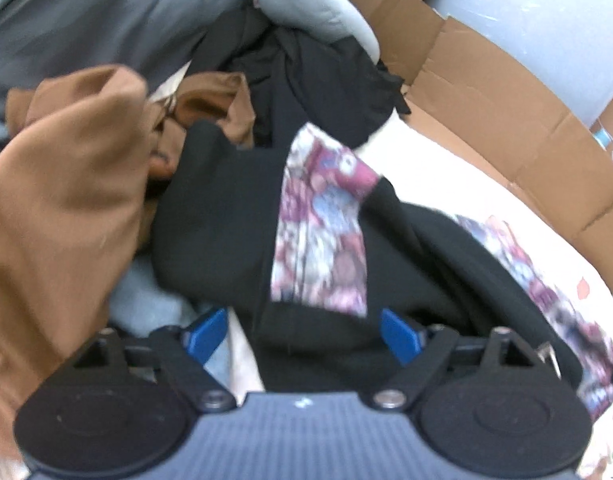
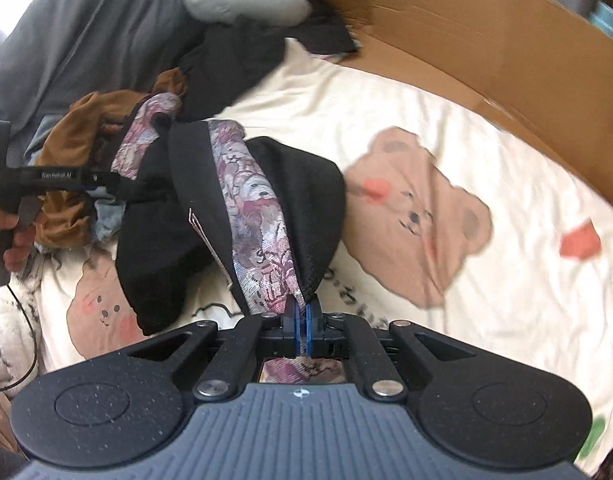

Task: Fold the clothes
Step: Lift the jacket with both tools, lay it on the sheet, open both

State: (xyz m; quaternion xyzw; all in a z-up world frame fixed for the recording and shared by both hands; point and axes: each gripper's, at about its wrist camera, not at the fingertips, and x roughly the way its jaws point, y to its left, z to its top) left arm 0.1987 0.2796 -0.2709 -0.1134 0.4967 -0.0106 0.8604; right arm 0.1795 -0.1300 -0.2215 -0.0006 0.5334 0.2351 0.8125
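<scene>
Garment (image 2: 242,216), black with a floral lining, runs as 1 long band straight ahead of the right tongs (image 2: 302,320), from their tips toward the pile of clothes (image 2: 106,128) far ahead and to their left. The right tongs are clenched on its near end, the blue pads pinching the floral strip and black edge together. The far end lies directly ahead of the left tongs (image 1: 304,334), whose jaws stand released and wide, with black cloth passing between the pads but not pressed by them. So the long axis spans from 1 pair of tongs to the other, over the bear-print bed sheet (image 2: 486,184). By my reading, the left tongs are nearer the free end and would take it; a brown garment (image 1: 62,184) crowds just to their left and could be caught too.
</scene>
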